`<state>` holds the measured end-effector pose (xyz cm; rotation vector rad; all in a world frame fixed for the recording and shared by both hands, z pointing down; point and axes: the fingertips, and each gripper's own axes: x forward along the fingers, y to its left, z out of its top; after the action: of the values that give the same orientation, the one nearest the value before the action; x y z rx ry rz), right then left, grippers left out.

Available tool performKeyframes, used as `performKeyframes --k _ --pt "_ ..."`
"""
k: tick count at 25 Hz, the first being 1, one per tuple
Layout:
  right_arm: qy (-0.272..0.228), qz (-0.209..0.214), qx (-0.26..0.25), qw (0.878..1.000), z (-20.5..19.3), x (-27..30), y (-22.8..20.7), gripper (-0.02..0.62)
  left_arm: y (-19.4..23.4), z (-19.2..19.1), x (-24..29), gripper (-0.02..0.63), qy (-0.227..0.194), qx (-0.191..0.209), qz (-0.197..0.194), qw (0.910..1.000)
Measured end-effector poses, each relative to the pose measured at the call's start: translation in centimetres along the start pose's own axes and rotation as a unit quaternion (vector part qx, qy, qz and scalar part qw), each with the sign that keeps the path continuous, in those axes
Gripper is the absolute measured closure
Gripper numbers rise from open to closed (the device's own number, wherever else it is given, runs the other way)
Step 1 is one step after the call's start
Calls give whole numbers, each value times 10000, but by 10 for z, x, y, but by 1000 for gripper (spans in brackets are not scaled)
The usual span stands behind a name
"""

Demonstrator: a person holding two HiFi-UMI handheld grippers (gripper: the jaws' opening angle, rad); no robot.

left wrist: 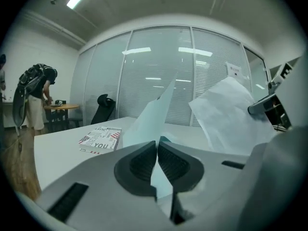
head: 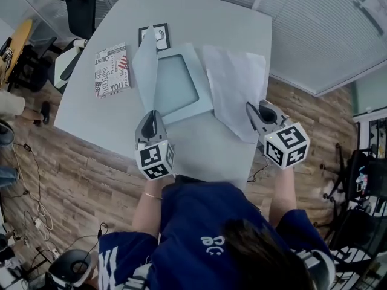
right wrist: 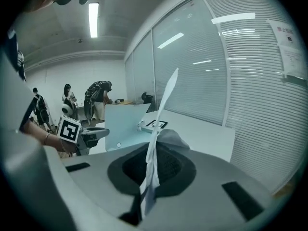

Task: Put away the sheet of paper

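Observation:
A white sheet of paper [head: 234, 89] hangs lifted over the right part of the table, and my right gripper [head: 250, 109] is shut on its near corner. In the right gripper view the sheet [right wrist: 161, 114] stands edge-on between the closed jaws of that gripper [right wrist: 153, 153]. A light blue folder [head: 178, 88] lies open mid-table. My left gripper [head: 153, 115] is shut on its raised left flap [head: 145, 71]. The left gripper view shows the blue flap [left wrist: 155, 121] pinched between the pads of the left gripper [left wrist: 157, 146], with the white sheet [left wrist: 231, 114] to the right.
A printed booklet [head: 112, 69] lies at the table's left, and a black-framed card [head: 155, 36] sits behind the folder. A black office chair [head: 78, 5] stands past the far-left corner. The table's near edge [head: 121, 147] runs just in front of both grippers. People stand in the background [left wrist: 36, 97].

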<state>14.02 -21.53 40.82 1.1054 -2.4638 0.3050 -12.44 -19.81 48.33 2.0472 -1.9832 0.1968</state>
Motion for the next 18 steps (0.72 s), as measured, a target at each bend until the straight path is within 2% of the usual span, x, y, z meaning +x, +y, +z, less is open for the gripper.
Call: performKeyframes --k 5,8,10,12,14,16,18 --pt "-29 639 -563 9964 37 22 22 586 22 0 -10 591 -133 -691 223 9973" --pt "-243 1297 -835 9877 69 34 48 586 38 -3 -14 591 -166 -1002 340 9942" --pt "-472 1881 -885 9770 91 34 68 586 48 -6 -19 591 -202 -1245 436 9910" --pt "-586 2558 -689 9625 105 38 83 586 58 -8 -24 591 -253 -1485 544 9871" --pt "-479 3064 -178 9505 106 60 86 586 69 -9 -26 591 -303 -1710 629 9828" --pt "-129 3180 456 9469 93 100 82 586 79 -11 -29 591 -310 -1853 699 9797" --pt "326 3202 872 9427 72 139 86 586 86 -13 -31 591 -290 -1923 744 9781"
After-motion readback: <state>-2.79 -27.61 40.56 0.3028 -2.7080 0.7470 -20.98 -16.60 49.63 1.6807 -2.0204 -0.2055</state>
